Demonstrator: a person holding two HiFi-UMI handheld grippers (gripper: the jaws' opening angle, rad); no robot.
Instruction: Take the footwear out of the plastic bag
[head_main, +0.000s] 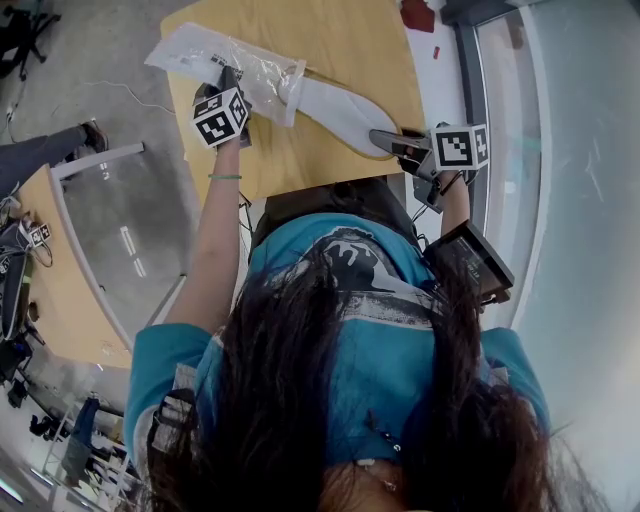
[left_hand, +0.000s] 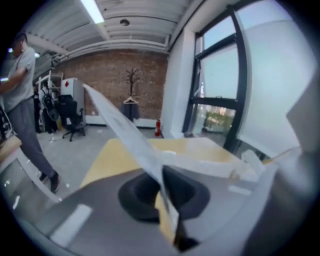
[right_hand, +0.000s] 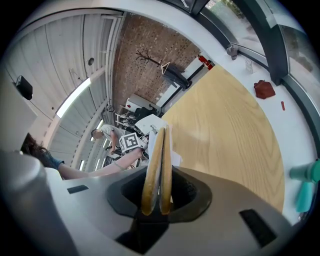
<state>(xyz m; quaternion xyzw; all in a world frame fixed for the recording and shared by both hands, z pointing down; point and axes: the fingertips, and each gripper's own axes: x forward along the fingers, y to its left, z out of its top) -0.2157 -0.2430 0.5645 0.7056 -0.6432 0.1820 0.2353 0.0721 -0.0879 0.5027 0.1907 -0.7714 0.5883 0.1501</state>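
Left tool (head_main: 229, 80) is pinched shut on the bag (head_main: 215, 50) at the bench's (head_main: 345, 35) left edge. Right tool (head_main: 388, 140) clamps the slippers (head_main: 335, 108) (far end inside the bag) near the right edge.

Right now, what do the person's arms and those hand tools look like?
The left gripper and right gripper are grey, each with a white cube of black square markers. The sleeves are short and teal; a thin green band circles the left wrist.

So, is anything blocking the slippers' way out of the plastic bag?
Nothing visible is. The slippers, held by the right gripper, have only their front end inside the plastic bag, which the left gripper pinches.
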